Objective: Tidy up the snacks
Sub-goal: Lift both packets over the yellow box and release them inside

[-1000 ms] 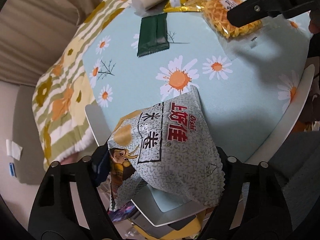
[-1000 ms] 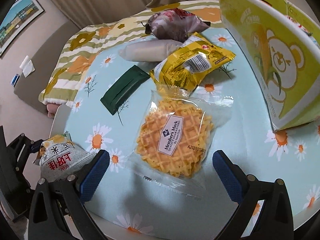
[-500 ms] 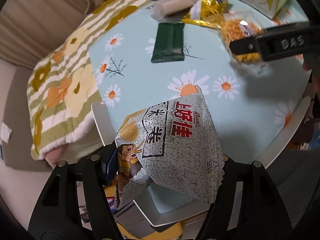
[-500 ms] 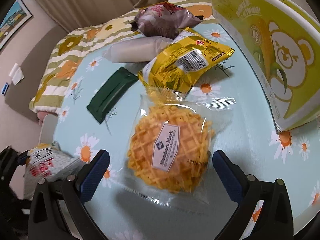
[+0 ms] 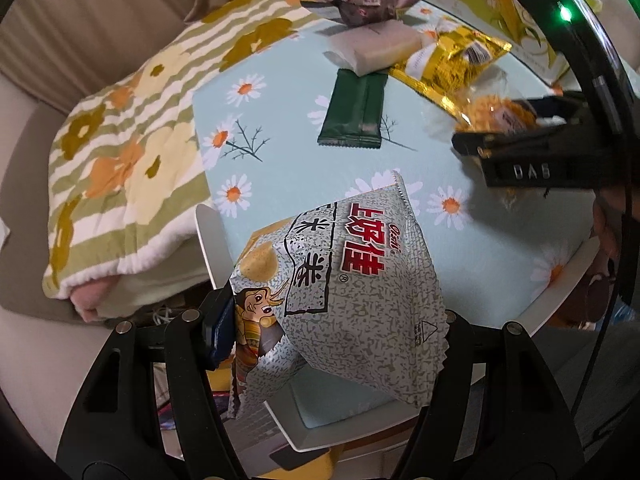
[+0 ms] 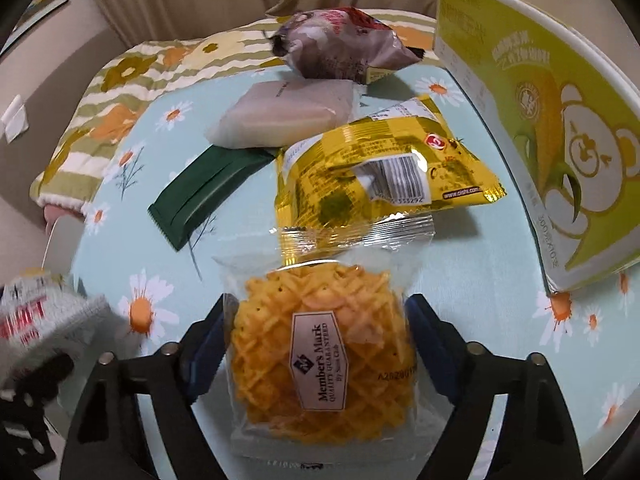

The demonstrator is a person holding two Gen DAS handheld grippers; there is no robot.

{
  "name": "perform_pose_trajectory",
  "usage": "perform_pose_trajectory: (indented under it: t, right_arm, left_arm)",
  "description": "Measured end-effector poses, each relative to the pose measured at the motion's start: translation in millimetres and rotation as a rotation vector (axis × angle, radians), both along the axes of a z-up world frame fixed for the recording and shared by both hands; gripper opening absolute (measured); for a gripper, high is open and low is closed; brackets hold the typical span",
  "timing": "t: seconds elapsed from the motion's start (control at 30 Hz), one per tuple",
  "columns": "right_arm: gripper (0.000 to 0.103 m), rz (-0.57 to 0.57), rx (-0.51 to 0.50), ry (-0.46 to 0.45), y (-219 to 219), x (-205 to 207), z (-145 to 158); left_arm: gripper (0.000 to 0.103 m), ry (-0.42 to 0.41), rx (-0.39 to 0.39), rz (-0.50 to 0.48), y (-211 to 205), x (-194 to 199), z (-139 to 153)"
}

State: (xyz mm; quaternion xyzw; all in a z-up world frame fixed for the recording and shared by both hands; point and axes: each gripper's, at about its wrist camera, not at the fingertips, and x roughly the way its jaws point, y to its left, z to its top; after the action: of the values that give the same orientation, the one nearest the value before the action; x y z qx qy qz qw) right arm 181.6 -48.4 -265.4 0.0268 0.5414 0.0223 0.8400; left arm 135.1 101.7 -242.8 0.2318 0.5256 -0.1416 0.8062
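right gripper [image 6: 316, 344] is seen with its jaws just closed in around the waffle snack pack [image 6: 324, 356]; the blue pads are pressed against both sides of the clear wrapper, pack low over the daisy tablecloth [image 6: 460, 264]. left gripper [image 5: 332, 332] is clamped on the grey speckled chip bag [image 5: 352, 284], jaws just narrowed a little, bag held up off the table near its front edge. the bag's far corner is seen blurred at the left of the right wrist view. other snacks are laid out further back on the cloth: dark green bar [image 6: 208, 192], yellow foil packet [image 6: 384, 172] touching the waffle wrapper's top seal, pale frosted pack [image 6: 284, 116], maroon bag [image 6: 340, 44]. green-yellow carton [image 6: 552, 120] is stood at the right. floral blanket [image 5: 120, 152] lies beyond the table.
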Motion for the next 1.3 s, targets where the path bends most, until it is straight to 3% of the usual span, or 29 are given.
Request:
perform_pose_trajectory:
  t: [0.13,0.33,0.77,1.0,1.3]
  right_arm:
    - [0.071,0.007,0.018,-0.009,-2,-7,2]
    - [0.069,0.006,0.066,-0.049,-6,-19,22]
    - [0.069,-0.017,0.127,-0.205,-35,-37,120]
    - [0.069,-0.037,0.154,-0.296,-85,-34,181]
    - [0.069,-0.026,0.148,-0.352,-179,-14,217]
  left_arm:
    - [0.064,-0.003,-0.021,0.009,-1,-1,2]
    - [0.064,-0.028,-0.058,0.031,0,-2,16]
    - [0.064,-0.157,-0.203,0.010,-20,-1,94]
    - [0.064,-0.246,-0.253,-0.042,-63,15,145]
    - [0.064,-0.305,-0.303,-0.080,-163,50,181]
